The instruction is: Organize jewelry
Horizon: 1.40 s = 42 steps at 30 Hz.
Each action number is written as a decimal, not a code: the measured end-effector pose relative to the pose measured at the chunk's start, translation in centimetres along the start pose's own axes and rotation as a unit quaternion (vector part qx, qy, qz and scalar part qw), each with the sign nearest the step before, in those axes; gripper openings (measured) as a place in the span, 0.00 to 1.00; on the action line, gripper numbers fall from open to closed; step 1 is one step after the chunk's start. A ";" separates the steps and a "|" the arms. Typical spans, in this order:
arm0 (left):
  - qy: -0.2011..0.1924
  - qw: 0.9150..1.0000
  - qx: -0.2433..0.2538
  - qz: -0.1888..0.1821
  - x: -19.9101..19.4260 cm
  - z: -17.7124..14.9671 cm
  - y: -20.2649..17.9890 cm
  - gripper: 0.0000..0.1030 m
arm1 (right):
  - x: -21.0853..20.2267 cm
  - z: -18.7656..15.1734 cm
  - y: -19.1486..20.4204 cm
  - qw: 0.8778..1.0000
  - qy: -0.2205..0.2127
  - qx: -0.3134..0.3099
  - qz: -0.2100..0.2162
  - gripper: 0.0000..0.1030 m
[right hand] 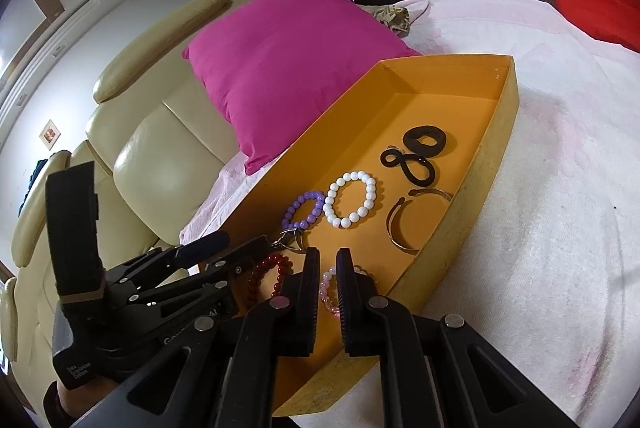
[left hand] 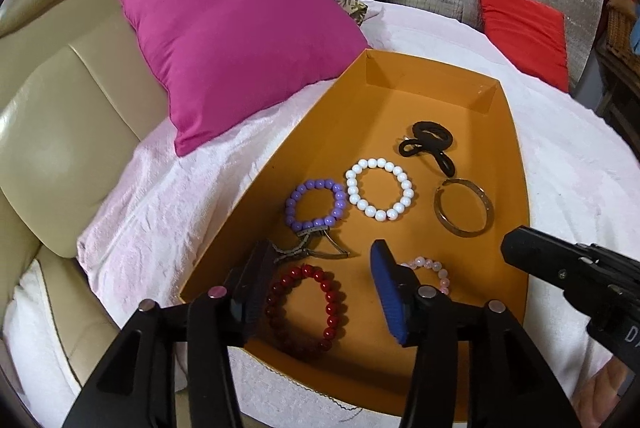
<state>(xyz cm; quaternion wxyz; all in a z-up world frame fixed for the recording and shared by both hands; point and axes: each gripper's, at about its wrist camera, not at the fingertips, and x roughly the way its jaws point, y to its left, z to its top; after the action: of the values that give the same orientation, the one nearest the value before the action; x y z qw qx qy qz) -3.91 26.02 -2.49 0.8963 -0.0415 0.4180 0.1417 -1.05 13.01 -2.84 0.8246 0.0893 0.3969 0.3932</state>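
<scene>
1. Left wrist view: left tool is half open with nothing between its pads. It hangs over the near end of the orange box, which sits on a bed covered in a pink-white towel.
2. Same view, box contents: red bead bracelet directly under the tool, near the front wall. A metal clasp piece is touching the left finger tip. Pale pink bracelet is partly hidden behind the right finger.
3. Mid-box: purple bracelet is just beside the white bead bracelet; gold bangle lies near the right wall; black hair ties lie further back. The far third of the box floor is bare.
4. Left box wall runs close to the magenta pillow; the towel to the right of the box is open. Right tool body intrudes over the right wall.
5. Right wrist view: right tool is closed down to a narrow slit, gripping nothing, over the near end of the box, above the pink bracelet.
6. Left tool comes in from the left over the left wall, above the red bracelet. The two tools are near each other, not touching.
</scene>
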 end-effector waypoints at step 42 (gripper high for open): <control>-0.192 0.973 -0.058 0.116 -22.8 0.0 -3.5 0.83 | -21.4 -0.9 2.3 0.978 -0.126 -0.041 -0.162 0.67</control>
<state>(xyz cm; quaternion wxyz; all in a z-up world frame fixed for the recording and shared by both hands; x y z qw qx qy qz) -16.78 17.67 14.70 0.9334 -0.0172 0.2311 0.2739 -11.09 -0.93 10.13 0.9238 0.0386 0.2821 0.2560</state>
